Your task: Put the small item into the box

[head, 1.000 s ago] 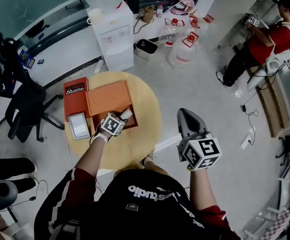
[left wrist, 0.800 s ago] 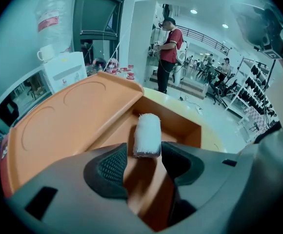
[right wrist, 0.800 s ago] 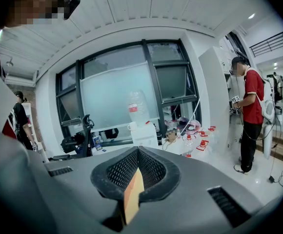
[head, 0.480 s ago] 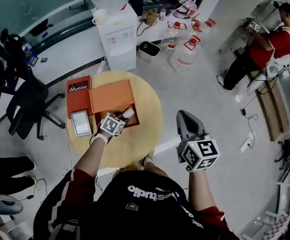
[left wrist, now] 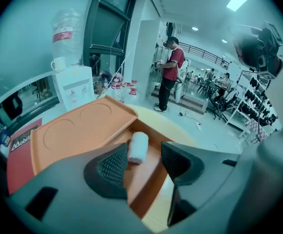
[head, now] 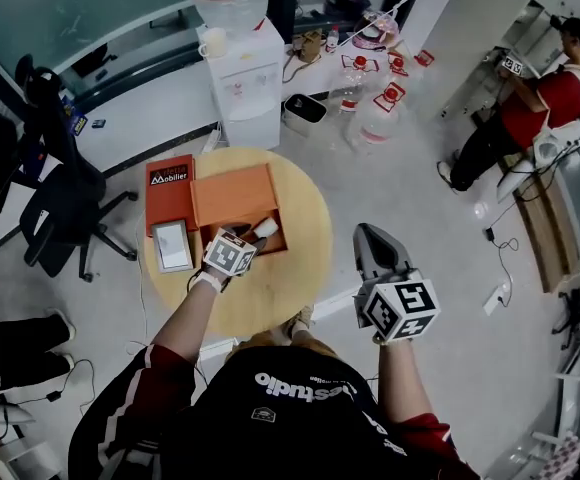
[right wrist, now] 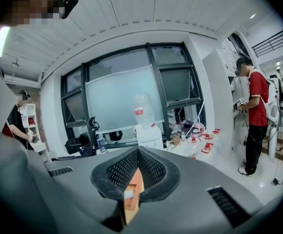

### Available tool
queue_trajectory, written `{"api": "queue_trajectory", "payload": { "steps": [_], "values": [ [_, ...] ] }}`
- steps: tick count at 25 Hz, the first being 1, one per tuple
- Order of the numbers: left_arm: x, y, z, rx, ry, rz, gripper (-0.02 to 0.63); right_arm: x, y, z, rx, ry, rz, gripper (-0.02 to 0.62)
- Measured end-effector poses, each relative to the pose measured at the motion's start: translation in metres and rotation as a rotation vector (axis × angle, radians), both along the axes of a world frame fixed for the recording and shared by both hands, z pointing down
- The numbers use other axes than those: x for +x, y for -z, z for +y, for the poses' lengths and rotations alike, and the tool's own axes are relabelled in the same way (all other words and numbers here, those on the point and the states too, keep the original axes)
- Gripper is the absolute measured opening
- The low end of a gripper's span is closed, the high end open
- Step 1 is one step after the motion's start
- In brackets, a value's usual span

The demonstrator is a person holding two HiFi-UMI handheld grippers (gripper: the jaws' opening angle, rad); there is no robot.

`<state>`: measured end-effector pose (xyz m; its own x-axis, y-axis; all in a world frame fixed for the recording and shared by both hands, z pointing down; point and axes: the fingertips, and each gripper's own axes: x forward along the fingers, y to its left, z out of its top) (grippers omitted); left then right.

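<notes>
- Left gripper view shows the small white roll (left wrist: 137,146) lying on its side on the floor of the open compartment of the orange box (left wrist: 78,133), against the compartment's left wall.
- Nothing grips the roll: the left gripper (left wrist: 144,162) hangs just above the near end of the compartment with its jaws spread apart. The roll sits a little beyond them, close beside the left jaw, and I cannot tell whether it touches.
- By my reading the placing step is as good as done, since the item rests inside the box and the jaws are off it.
- What the next move calls for, I would judge, is a straight lift up and back toward the person. The jaws should be kept wide so the left pad does not drag the roll or catch the box wall.
- The box stands on the left half of the round wooden bench (head: 280,288), with a red lid (head: 169,193) touching its left side.
- The right gripper (right wrist: 137,167) is held well off to the right of the bench, over the floor. Its jaws are pressed together with nothing between them.
</notes>
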<state>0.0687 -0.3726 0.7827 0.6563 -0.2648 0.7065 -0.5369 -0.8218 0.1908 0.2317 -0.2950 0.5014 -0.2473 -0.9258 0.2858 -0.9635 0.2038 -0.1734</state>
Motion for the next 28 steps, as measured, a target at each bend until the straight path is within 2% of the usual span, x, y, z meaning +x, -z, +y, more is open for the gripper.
{"api": "queue_trajectory", "payload": {
  "steps": [15, 22, 28],
  "values": [
    [-0.031, 0.087, 0.018, 0.072, 0.095, 0.186, 0.221, -0.056, 0.022, 0.011, 0.039, 0.072, 0.034, 0.026],
    [-0.047, 0.133, 0.037, 0.113, 0.104, 0.268, 0.221, -0.080, 0.037, 0.020, 0.060, 0.092, 0.037, 0.026],
    [-0.064, 0.181, 0.048, 0.210, 0.128, 0.345, 0.221, -0.099, 0.049, 0.028, 0.090, 0.116, 0.047, 0.026]
  ]
}}
